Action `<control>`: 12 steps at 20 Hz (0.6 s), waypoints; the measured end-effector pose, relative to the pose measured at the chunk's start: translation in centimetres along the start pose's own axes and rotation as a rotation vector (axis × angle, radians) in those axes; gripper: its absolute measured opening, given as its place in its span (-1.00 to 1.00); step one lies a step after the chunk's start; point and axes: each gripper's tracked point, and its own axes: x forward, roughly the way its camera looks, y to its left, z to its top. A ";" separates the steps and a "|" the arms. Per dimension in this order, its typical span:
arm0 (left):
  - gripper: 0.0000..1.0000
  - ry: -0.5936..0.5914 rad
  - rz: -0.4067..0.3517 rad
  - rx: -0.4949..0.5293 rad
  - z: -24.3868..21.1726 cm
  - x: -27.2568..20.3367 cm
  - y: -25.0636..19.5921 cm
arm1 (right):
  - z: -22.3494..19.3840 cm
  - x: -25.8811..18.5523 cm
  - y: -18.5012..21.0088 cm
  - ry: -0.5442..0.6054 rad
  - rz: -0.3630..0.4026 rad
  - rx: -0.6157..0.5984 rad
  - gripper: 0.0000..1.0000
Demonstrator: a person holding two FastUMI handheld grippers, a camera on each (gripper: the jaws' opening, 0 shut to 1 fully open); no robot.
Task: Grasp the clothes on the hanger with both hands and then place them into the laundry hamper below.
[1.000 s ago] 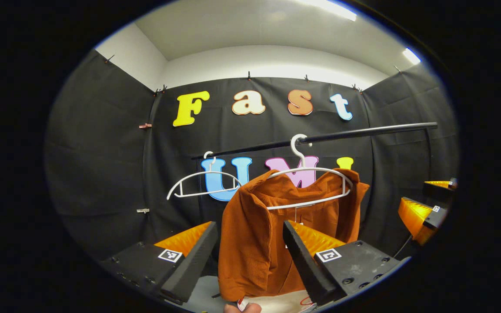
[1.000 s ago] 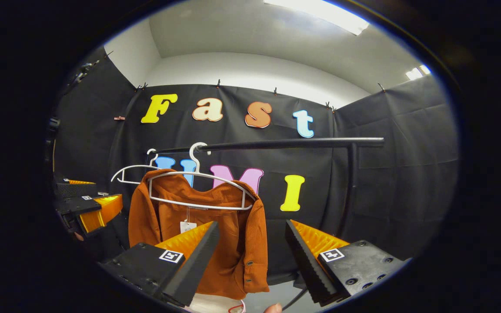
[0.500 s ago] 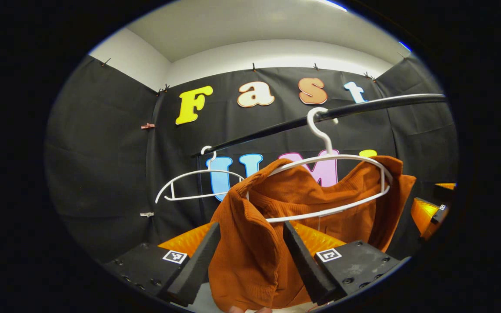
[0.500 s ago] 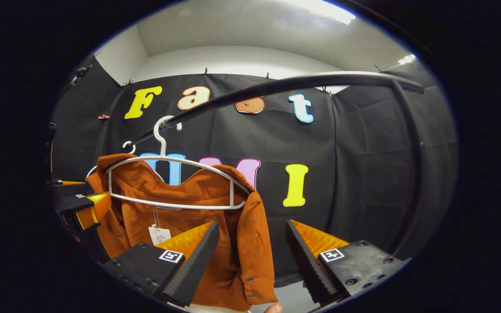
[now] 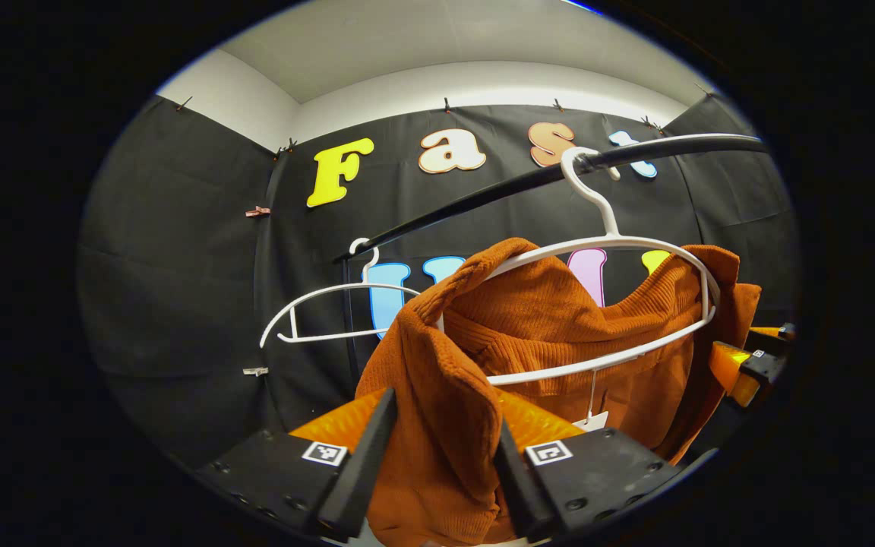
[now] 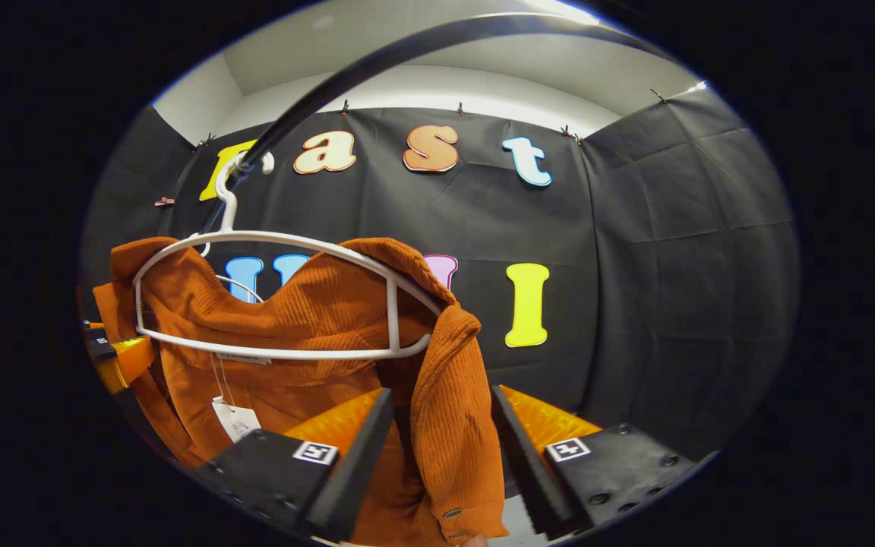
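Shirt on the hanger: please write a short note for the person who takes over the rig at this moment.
Left gripper: jaws open, astride one shoulder of the shirt, not clamped.
Right gripper: jaws open, astride the other shoulder, not clamped.
Shirt hangs on the white hanger, hooked on the rail. A bare hanger hangs beside it.
Done: both grippers lined up.
Left: close both, pull the shirt off, lower it into the hamper.

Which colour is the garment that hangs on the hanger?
The garment is rust orange, with a ribbed knit texture; it shows best in the left gripper view.
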 end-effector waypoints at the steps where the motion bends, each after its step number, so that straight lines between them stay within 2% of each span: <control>1: 0.20 0.004 0.002 -0.009 -0.1 0.2 0.1 | 0.1 0.4 0.3 -0.002 0.014 -0.003 0.22; 2: -0.01 0.010 -0.003 -0.022 -0.3 0.5 0.3 | 0.3 0.6 0.7 -0.004 0.031 0.000 0.08; 4: -0.43 0.023 -0.001 -0.031 -0.7 0.7 0.8 | 0.8 0.9 0.7 0.001 0.051 0.040 -0.34; 5: -0.64 0.026 -0.002 -0.032 -0.8 0.7 0.9 | 0.1 1.6 0.9 0.021 0.074 0.090 -0.77; 6: -0.85 0.020 -0.020 -0.035 -0.7 0.8 0.6 | 0.0 1.1 1.2 0.040 0.104 0.139 -0.89; 8: -0.94 0.014 -0.030 -0.032 -0.6 0.8 0.4 | -1.3 1.4 1.7 0.105 0.161 0.202 -0.83; 12: -0.94 0.033 -0.041 -0.038 -0.8 1.3 0.7 | -2.1 1.8 1.9 0.199 0.235 0.315 -0.91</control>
